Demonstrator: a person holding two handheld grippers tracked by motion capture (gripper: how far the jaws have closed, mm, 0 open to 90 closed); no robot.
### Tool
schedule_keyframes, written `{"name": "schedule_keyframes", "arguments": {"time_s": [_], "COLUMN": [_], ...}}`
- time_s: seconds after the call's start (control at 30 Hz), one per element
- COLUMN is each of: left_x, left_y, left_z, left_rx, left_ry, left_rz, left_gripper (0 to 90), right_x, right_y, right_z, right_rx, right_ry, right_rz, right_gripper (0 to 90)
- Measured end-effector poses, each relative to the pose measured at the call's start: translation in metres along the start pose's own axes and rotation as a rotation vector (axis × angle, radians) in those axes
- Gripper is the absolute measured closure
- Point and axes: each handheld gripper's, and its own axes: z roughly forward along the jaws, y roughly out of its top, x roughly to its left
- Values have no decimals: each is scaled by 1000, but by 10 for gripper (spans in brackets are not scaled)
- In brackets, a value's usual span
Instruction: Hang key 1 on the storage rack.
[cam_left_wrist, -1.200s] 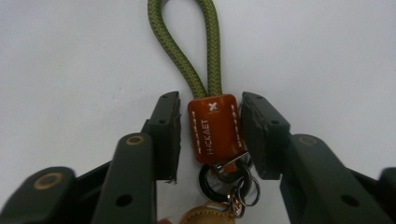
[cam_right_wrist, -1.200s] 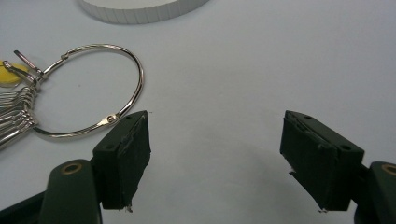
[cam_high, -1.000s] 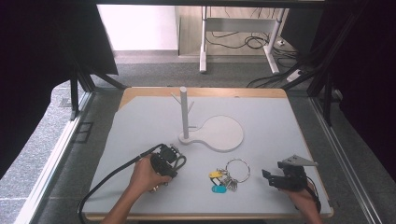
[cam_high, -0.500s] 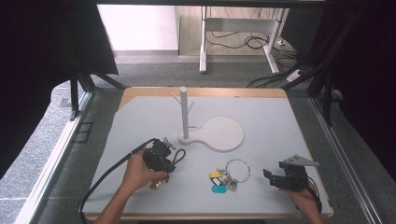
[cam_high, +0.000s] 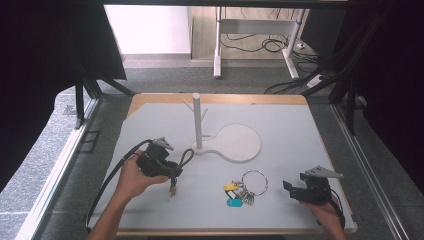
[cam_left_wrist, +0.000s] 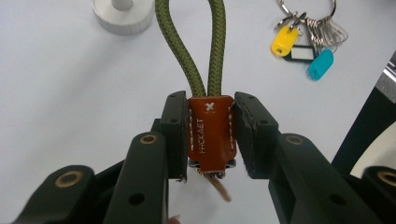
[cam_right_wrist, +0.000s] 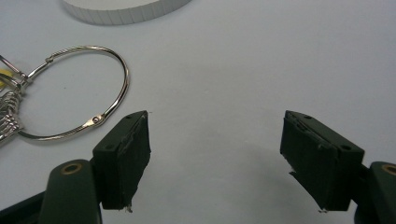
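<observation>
Between left tool (cam_left_wrist: 210, 135) pads, rope keychain (cam_left_wrist: 210, 128), loop pointing forward.

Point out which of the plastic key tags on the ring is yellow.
The yellow key tag is the one at the left of the bunch in the left gripper view; beside it lie a teal tag and a clear-windowed one.

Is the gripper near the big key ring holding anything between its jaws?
No, the right gripper has its jaws spread wide over bare table, with the key ring lying apart to one side.
</observation>
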Motion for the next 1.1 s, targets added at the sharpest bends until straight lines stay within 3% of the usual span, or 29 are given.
{"name": "schedule_keyframes", "arguments": {"time_s": [0.57, 1.1], "left_x": [0, 5], "left_y": [11, 29], "left_z": [-22, -41], "left_rx": [-68, -81], "left_ry": [-15, -10], "left_rz": [21, 41], "left_gripper": [667, 667], "right_x": [-1, -2], "right_y": [0, -1], "right_z": [0, 0], "right_rx": [0, 0], "right_ry": [0, 0], "right_rz": [3, -1], "right_gripper": [249, 248]}}
